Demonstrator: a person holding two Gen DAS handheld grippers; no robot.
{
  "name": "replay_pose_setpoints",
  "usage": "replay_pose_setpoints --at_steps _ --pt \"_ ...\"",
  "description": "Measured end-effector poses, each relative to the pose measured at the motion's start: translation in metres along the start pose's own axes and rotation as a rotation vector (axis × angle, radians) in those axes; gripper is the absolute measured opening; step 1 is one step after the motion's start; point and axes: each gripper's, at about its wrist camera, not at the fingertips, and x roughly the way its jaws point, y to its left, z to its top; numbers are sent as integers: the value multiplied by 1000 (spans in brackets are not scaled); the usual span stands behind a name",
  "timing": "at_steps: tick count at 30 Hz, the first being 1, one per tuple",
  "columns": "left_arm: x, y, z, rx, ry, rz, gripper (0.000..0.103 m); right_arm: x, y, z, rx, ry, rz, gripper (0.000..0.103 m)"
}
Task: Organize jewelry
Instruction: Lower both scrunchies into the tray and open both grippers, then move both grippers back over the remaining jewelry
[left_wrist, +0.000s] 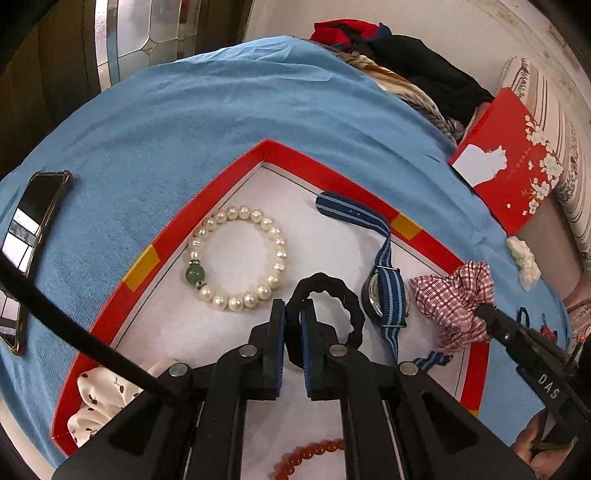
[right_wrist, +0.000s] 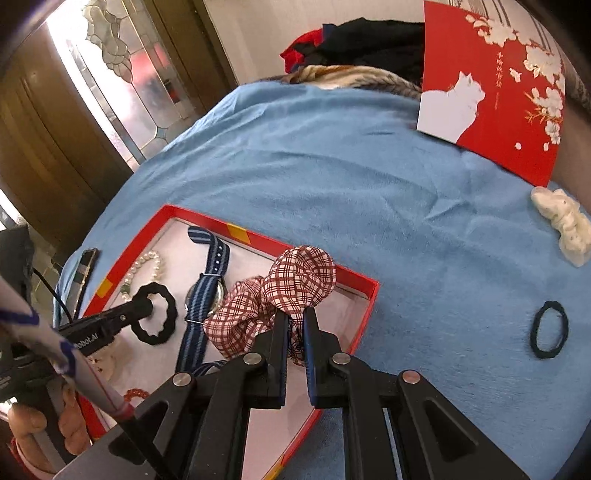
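A red-rimmed tray (left_wrist: 207, 181) with a white floor lies on the blue cloth. In it lie a pearl bracelet (left_wrist: 238, 258), a blue striped watch (left_wrist: 386, 295), a white patterned scrunchie (left_wrist: 99, 391) and an orange bead bracelet (left_wrist: 306, 456). My left gripper (left_wrist: 293, 314) is shut on a black scrunchie (left_wrist: 332, 295) over the tray floor. My right gripper (right_wrist: 295, 317) is shut on a red plaid scrunchie (right_wrist: 291, 284), held over the tray's (right_wrist: 365, 306) right rim, beside the watch (right_wrist: 205, 295). The left gripper (right_wrist: 142, 308) and black scrunchie (right_wrist: 162, 317) show in the right wrist view.
A thin black hair tie (right_wrist: 548, 328) and a cream scrunchie (right_wrist: 565, 225) lie on the blue cloth (right_wrist: 369, 177) right of the tray. The red lid (right_wrist: 495, 85) with a white cat stands behind. A phone (left_wrist: 33, 236) lies left of the tray. Clothes (left_wrist: 406, 66) are piled at the back.
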Motion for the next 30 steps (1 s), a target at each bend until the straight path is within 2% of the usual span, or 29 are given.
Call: replay_pose_setpoints --at_steps 2,3,5,6,7,11,15,18,19,20,23,25,30 --pt "-2 1 1 -7 -7 8 8 -1 0 -1 -1 8 8 14" --pt "-5 1 0 -8 -14 11 11 -2 0 -2 -2 10 11 19" --pt "-10 1 0 -12 -20 6 24 -11 0 -2 -7 -8 8 35" --pt "-15 1 0 -20 -28 -2 36 -18 -1 -3 -12 -22 6 37" --pt "-21 1 -1 -28 -42 -10 40 -23 -1 -4 -16 -31 5 39" --pt "-46 -3 -7 -24 -80 -14 40 -42 -7 -16 -5 -38 -25 42" --pt "-72 -10 -24 -33 -109 -23 47 -32 -9 -34 16 17 -18 42" --pt "-87 -14 -39 -39 -117 -48 47 -15 -8 -41 42 68 -10 39" --pt "-91 -15 -45 -42 -119 -56 47 -9 -9 -42 54 84 -9 26" --pt "-95 -16 -50 -49 -122 -64 47 -6 -10 -43 65 96 -10 18" --pt "-100 -16 -61 -67 -114 -86 47 -5 -14 -44 124 86 -7 14" --pt "-102 -18 -67 -65 -107 -94 47 -10 -13 -46 120 76 -34 13" --pt "-109 -28 -77 -23 -118 -72 47 -22 -31 -57 175 71 -67 12"
